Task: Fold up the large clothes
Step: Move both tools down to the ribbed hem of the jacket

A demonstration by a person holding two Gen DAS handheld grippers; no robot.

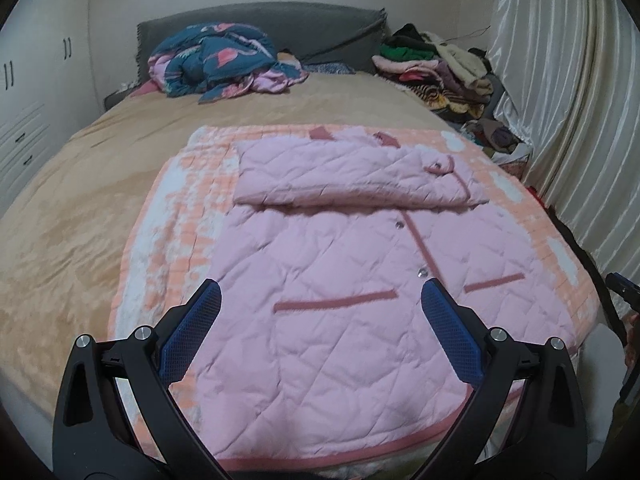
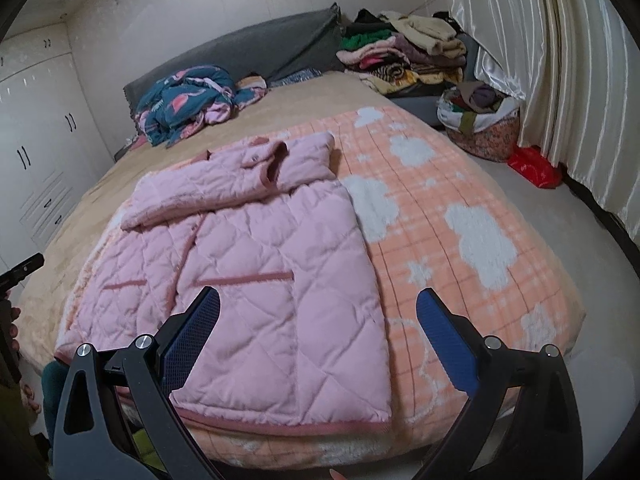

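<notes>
A pink quilted jacket (image 1: 340,280) lies flat, front up, on an orange-and-white blanket (image 1: 176,216) at the near end of the bed. Its sleeves are folded across the chest in a band near the collar. It also shows in the right wrist view (image 2: 256,264). My left gripper (image 1: 320,292) is open and empty, hovering above the jacket's lower half. My right gripper (image 2: 318,300) is open and empty, above the jacket's lower right edge and the blanket (image 2: 460,220).
A beige bed sheet (image 1: 80,184) covers the bed. A crumpled blue-and-pink quilt (image 1: 220,60) lies by the grey headboard (image 1: 280,24). A pile of clothes (image 2: 404,52) and a basket (image 2: 480,124) stand by the curtain (image 2: 560,60). White wardrobes (image 2: 36,152) at left.
</notes>
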